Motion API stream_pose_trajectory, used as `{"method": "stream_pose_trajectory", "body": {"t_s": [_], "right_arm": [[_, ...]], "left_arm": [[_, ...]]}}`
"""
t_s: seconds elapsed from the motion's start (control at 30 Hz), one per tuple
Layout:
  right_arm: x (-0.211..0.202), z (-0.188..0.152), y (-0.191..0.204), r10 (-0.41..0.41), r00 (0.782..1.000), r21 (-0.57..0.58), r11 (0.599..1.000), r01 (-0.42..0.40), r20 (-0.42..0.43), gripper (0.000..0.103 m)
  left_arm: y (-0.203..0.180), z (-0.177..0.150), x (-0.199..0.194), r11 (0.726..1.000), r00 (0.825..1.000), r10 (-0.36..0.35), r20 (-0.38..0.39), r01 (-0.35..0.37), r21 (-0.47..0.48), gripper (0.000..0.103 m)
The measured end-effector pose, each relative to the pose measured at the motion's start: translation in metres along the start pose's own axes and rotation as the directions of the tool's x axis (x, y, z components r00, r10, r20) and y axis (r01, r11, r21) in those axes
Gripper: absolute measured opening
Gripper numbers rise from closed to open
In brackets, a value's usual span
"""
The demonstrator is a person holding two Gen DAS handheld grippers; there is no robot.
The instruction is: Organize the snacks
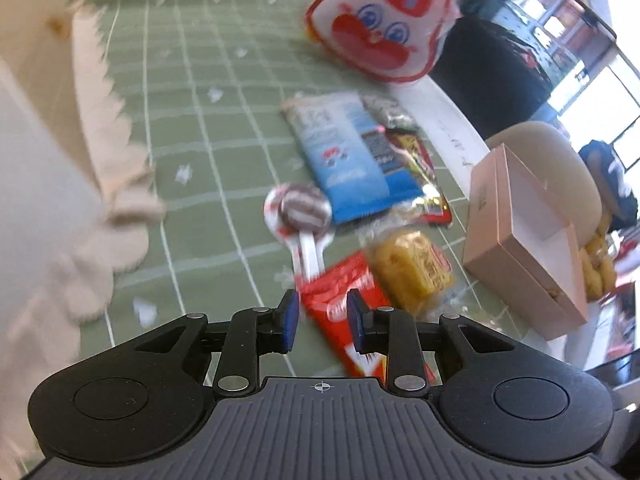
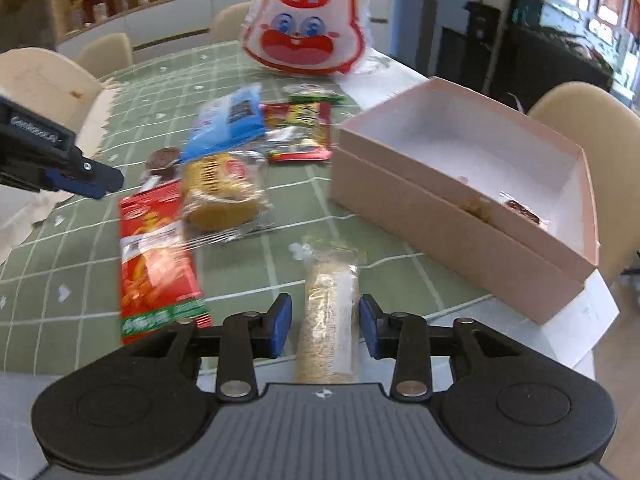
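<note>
On the green desk (image 2: 248, 264), the right tongs (image 2: 323, 326) stand apart around a grain bar (image 2: 328, 320), ready to grab it for the pink box (image 2: 460, 200); the left tongs (image 1: 323, 320) gape over a red packet (image 1: 348, 304).

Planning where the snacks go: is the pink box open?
Open: the pink box has no lid on, and its white inside shows, nearly empty.

Bright daylight enters through the windows (image 1: 592, 92), which are blown out. Snacks are smeared by motion blur; fisheye bending curves the table (image 2: 240, 264) edges.
</note>
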State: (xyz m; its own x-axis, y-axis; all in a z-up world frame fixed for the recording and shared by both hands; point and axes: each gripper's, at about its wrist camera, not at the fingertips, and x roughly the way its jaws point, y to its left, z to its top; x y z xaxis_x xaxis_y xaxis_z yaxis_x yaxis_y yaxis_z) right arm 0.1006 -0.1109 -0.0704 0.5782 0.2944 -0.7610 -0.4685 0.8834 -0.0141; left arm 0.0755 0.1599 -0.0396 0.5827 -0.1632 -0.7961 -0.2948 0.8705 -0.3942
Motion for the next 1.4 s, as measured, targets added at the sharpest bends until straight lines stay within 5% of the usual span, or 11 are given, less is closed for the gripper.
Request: {"method": "stream_pose_trajectory", "body": {"t_s": [0.13, 0.27, 0.47, 0.6, 0.83, 1.03, 1.2, 1.4], "right_arm": [[0.003, -0.001, 0.023, 0.016, 0.999, -0.04, 0.999, -0.015, 0.028, 0.04], [0.006, 0.0, 0.044, 0.115, 0.993, -0.065, 0.991, -0.114, 0.009, 0.042], [0.003, -0.001, 0.049, 0.171, 0.985, -0.079, 0.982, -0.172, -0.029, 0.043], [-0.011, -0.005, 0.034, 0.1, 0.995, -0.078, 0.992, -0.098, 0.021, 0.05], [-0.019, -0.018, -0.009, -0.074, 0.994, 0.072, 0.995, 0.068, 0.086, 0.053], [-0.022, -0.022, -0.033, -0.166, 0.979, 0.235, 0.963, 0.134, 0.121, 0.054], [-0.022, -0.027, -0.041, -0.204, 0.971, 0.25, 0.954, 0.167, 0.129, 0.061], [-0.022, -0.026, -0.038, -0.185, 0.974, 0.242, 0.959, 0.15, 0.132, 0.061]], "left_arm": [[-0.002, -0.009, 0.008, 1.0, 0.999, 0.026, -0.032, -0.026, -0.005, 0.03], [-0.017, -0.007, 0.023, 0.999, 1.0, 0.022, -0.015, -0.022, 0.045, 0.033], [-0.054, -0.01, 0.036, 0.962, 1.0, -0.001, 0.022, -0.005, 0.274, 0.033], [-0.073, -0.024, 0.037, 0.898, 0.998, 0.037, 0.043, -0.053, 0.436, 0.034], [-0.084, -0.035, 0.012, 0.887, 0.999, -0.031, 0.034, 0.012, 0.461, 0.034], [-0.117, -0.063, 0.027, 0.779, 0.999, -0.04, -0.017, 0.042, 0.625, 0.034], [-0.118, -0.077, 0.035, 0.71, 1.0, 0.021, 0.008, -0.02, 0.704, 0.034], [-0.089, -0.062, 0.026, 0.736, 0.994, 0.09, 0.054, -0.103, 0.669, 0.034]]}}
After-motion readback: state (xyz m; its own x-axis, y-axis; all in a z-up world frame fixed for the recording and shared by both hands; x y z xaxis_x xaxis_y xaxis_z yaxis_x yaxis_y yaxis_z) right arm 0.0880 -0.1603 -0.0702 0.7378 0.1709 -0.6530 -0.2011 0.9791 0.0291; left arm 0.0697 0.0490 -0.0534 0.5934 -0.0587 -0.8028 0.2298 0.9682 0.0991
